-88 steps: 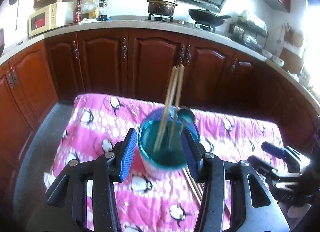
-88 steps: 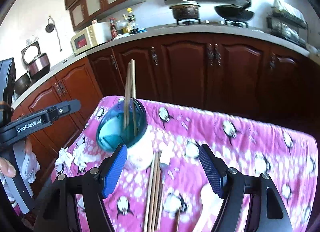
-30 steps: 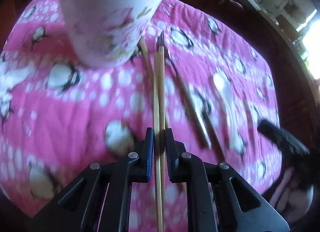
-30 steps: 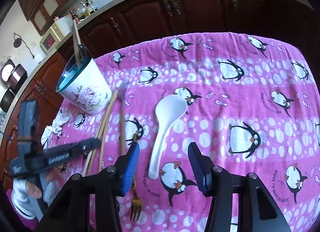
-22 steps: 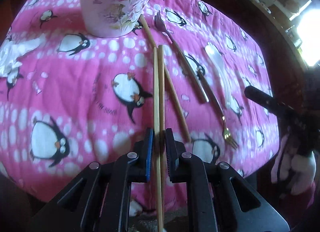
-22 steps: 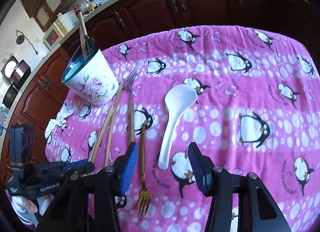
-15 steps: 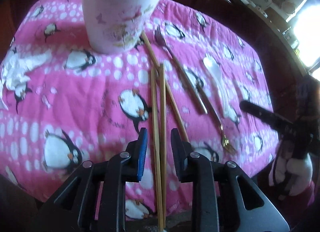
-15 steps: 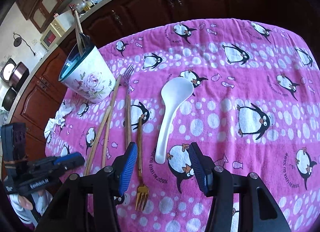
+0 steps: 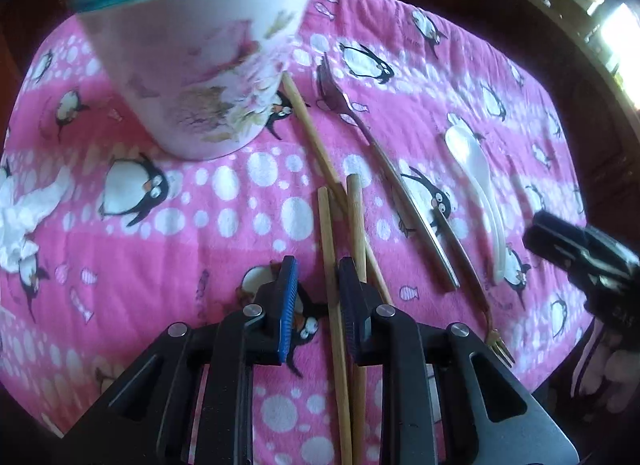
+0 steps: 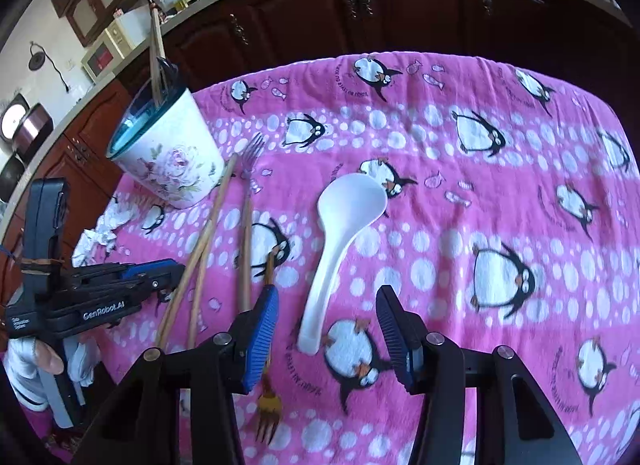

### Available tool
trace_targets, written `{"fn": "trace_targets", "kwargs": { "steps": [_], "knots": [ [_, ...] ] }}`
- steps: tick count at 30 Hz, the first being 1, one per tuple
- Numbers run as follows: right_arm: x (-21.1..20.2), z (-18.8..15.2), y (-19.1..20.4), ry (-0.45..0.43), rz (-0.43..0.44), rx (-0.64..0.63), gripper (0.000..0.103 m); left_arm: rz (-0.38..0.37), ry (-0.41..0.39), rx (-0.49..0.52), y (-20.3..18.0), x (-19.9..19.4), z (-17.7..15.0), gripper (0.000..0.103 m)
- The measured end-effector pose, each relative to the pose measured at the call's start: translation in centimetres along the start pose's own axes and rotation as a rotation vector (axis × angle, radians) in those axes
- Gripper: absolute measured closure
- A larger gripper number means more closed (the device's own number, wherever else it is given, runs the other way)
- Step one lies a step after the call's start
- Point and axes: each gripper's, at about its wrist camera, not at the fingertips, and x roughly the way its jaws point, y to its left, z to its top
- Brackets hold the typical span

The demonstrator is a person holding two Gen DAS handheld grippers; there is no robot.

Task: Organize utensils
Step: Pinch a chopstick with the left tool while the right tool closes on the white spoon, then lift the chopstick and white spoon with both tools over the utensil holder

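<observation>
- The left gripper (image 9: 318, 297) has just let go: a second ago its jaws were clamped on a pair of chopsticks (image 9: 326, 249); they have since opened and then narrowed a little. Now they stand apart, one stick lying loose between them, the other passing behind the right jaw. Neither looks pressed.
- My reading: the grip was lost or is being reset, so this pair has yet to reach the cup (image 9: 200, 57).
- The cup stands at the tabletop's far left corner, already holding chopsticks and something dark.
- A third chopstick (image 9: 308, 121) runs from the cup's base and crosses under the pair.
- Right of it lie a long fork (image 9: 376, 145), a small gold fork (image 10: 267, 405) and a white spoon (image 10: 340, 233).
- The right gripper (image 10: 326, 329) hovers over the spoon's handle, jaws wide, not touching.
- The chopsticks' near ends reach the tabletop's near edge.
- The right half of the pink penguin cloth (image 10: 520, 193) is bare, leaving room to move.
- Crumpled tissue (image 10: 100, 233) lies at the left edge.
</observation>
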Motion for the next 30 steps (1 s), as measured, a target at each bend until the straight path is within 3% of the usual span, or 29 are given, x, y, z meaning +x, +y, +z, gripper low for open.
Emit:
{"fn": "trace_targets", "kwargs": {
  "steps": [9,14,20,25,30],
  "knots": [
    [3.2,4.0,-2.8,0.017,0.013,0.036,0.058,-0.01,0.016,-0.029,0.3,0.9,1.8,0.083],
    [5.7,5.3,-4.2,0.069,0.059,0.05,0.059,-0.025,0.03,-0.025,0.5,1.0,2.0,0.083],
    [6.4,5.8,-3.7,0.116,0.161,0.041,0.089,-0.034,0.032,-0.039,0.7,1.2,2.3,0.083],
    [6.2,4.9,-3.3,0.129,0.184,0.032,0.089,-0.043,0.029,-0.04,0.9,1.2,2.2,0.083],
    [5.6,3.5,-3.3,0.135,0.269,0.088,0.085,-0.049,0.031,-0.043,0.9,1.2,2.3,0.083]
  ]
}}
